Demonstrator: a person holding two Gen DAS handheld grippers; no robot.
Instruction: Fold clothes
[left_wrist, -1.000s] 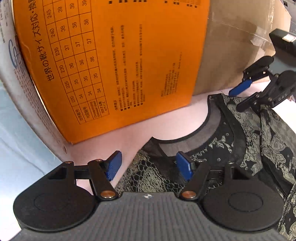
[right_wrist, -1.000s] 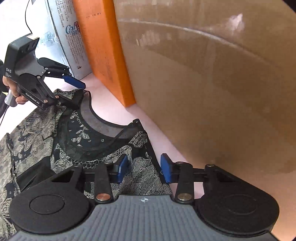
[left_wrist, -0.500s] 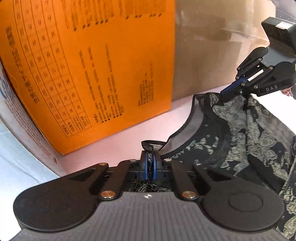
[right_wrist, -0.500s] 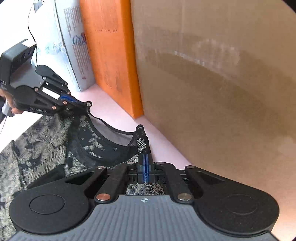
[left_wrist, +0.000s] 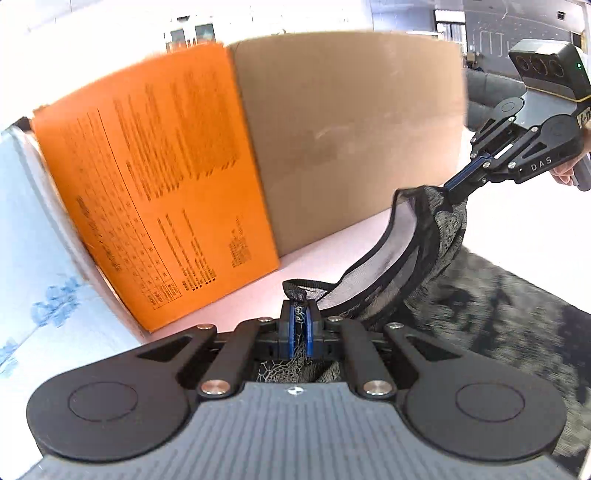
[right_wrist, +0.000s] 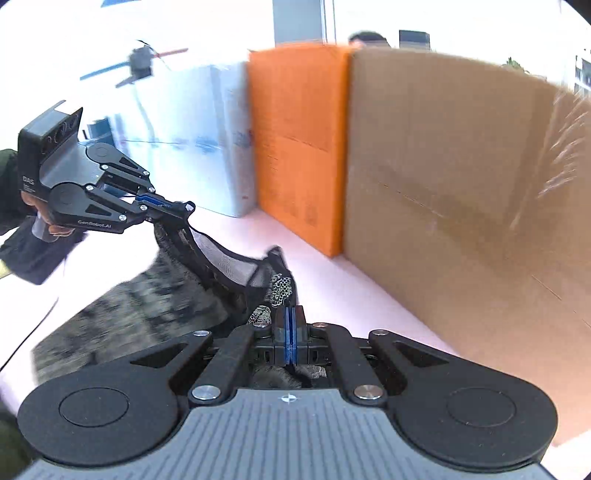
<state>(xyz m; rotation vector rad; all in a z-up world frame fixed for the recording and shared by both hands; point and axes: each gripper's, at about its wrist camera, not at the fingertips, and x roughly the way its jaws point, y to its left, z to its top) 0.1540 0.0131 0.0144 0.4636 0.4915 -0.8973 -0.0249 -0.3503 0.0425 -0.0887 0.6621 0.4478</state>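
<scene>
Lifting evenly matters: my left gripper (left_wrist: 300, 326) and right gripper (right_wrist: 290, 332), each clamped on the lace top's (left_wrist: 498, 314) shoulders, toward twelve o'clock.

The top (left_wrist: 436, 236) is thin cloth, lacy and rough, with see-through mesh at the neck. The brown box (left_wrist: 351, 140) is matt cardboard. The orange box (left_wrist: 147, 192) is smooth printed card. The desk (left_wrist: 332, 243) looks smooth and pink.

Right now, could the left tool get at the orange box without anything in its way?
Probably not freely: the left tool is shut on the lace top, shared with the right tool. Only bare pink tabletop separates it from the orange box.
</scene>
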